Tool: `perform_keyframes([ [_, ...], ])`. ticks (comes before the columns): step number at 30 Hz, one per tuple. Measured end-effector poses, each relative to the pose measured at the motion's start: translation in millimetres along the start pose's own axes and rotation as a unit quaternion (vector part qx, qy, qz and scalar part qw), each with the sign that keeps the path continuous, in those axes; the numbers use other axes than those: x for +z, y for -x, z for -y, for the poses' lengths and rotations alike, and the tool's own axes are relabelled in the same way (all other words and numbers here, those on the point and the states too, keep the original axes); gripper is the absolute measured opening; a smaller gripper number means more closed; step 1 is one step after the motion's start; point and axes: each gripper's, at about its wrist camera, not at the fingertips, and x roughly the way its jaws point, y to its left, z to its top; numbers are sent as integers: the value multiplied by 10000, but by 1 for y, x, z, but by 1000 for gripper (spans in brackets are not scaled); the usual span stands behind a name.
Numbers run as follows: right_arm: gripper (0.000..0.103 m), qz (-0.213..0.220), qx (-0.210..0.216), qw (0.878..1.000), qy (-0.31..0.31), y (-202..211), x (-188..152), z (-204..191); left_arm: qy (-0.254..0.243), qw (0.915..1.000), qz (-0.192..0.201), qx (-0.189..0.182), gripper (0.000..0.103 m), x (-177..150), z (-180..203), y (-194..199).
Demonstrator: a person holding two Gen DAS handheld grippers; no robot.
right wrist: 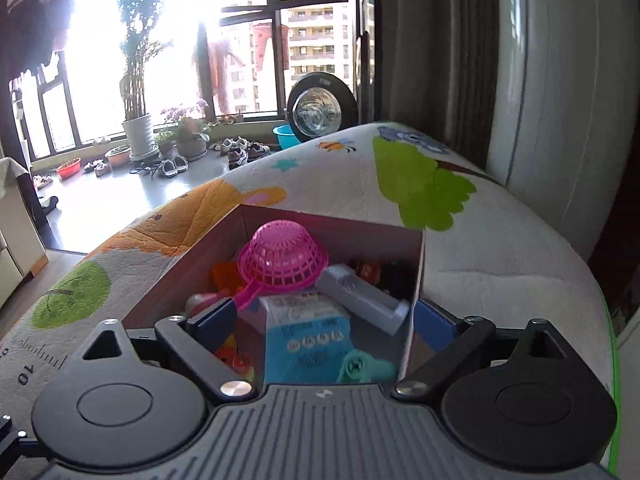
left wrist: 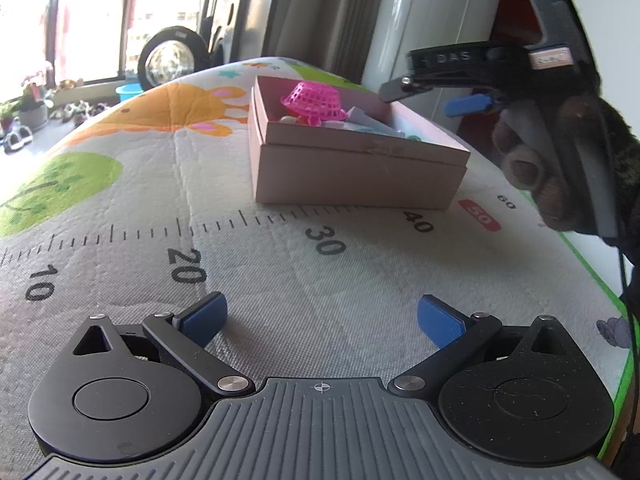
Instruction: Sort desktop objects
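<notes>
Box (right wrist: 328, 236) walls flank right hand-held gripper (right wrist: 320, 320).

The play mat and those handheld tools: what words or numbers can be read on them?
"10", "20", "30", "40", "60": ruler numbers printed on the play mat.
"50": white on a red patch of that ruler.
"DAS": on the right gripper; its first letters are unclear.
Blue packet in the box: print too blurred to read.

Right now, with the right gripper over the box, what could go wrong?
1. The open right gripper straddles the pink cardboard box wall; descending may catch it.
2. The pink mesh plastic strainer sits tilted atop the pile and could tip out.
3. The blue printed packet overlaps neighbours, so grasping it may drag them.
</notes>
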Motion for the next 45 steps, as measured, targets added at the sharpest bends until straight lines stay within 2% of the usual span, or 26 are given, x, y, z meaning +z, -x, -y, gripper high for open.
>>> perform_keyframes([
  [2,103,-115,154,9990,-393,20,-21,5,-2,9998,-23,186,103,0,2,-1],
  [5,103,-237,311,9980,-491,44,-58,3,-69,9992,-72,397,103,0,6,-3],
  [7,103,-302,185,9987,-377,52,-81,-4,-256,9968,-129,751,103,0,16,-6],
  [9,103,-453,-28,9987,-250,51,-99,-13,-282,9904,-162,1343,103,0,21,-9],
  [11,103,-577,-202,9980,-165,45,-114,-19,-87,9880,-146,1535,103,1,17,-9],
  [13,103,-680,-448,9966,-108,36,-122,-24,105,9875,-153,1566,103,2,10,-9],
  [15,103,-654,-552,9963,42,33,-123,-29,58,9868,-167,1612,103,2,11,-9],
  [22,103,-619,-516,9967,45,31,-124,-29,59,9866,-171,1621,103,2,12,-9],
  [27,103,-350,-549,9979,43,36,-133,-30,72,9869,-174,1603,103,2,12,-9],
  [45,103,-315,-597,9977,-21,31,-130,-34,107,9887,-151,1491,103,0,9,-7],
])
